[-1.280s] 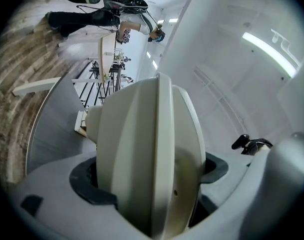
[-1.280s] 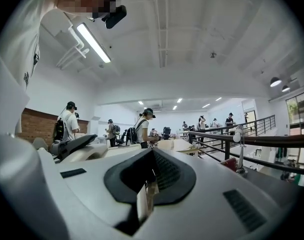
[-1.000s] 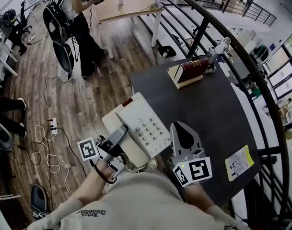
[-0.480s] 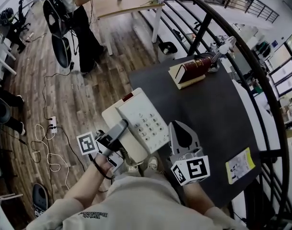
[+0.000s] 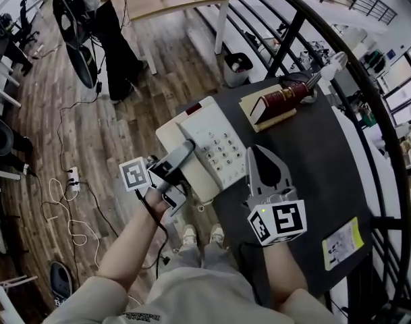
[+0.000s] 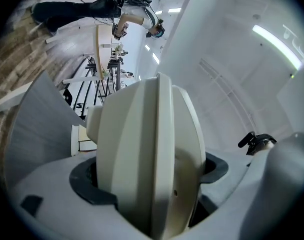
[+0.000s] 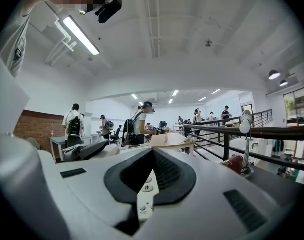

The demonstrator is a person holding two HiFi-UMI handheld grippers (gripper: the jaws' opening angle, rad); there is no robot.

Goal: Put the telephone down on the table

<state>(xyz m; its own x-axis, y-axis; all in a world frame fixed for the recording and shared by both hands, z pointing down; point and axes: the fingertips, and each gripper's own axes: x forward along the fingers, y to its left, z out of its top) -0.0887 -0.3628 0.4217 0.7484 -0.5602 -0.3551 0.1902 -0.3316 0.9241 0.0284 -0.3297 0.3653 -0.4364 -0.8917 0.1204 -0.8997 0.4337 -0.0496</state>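
A white push-button telephone [image 5: 210, 147] is held between both grippers, level, with its right part over the near left corner of the dark table [image 5: 320, 160]; whether it touches the top I cannot tell. My left gripper [image 5: 185, 155] is shut on its left side, where the cream handset [image 6: 152, 154] fills the space between the jaws. My right gripper [image 5: 257, 160] is shut on the phone's right edge; a thin strip with the # key [image 7: 145, 187] shows between its jaws.
A dark red book [image 5: 284, 97] on a cream one lies at the table's far side beside a desk lamp [image 5: 329, 68]. A yellow leaflet [image 5: 341, 243] lies near right. A black railing [image 5: 340, 66] curves behind. Cables [image 5: 70, 201] trail over the wooden floor; a person [image 5: 104, 12] stands far left.
Both grippers have carried the telephone forward and to the right, from over the floor to over the table's left corner. Both stay shut on it.
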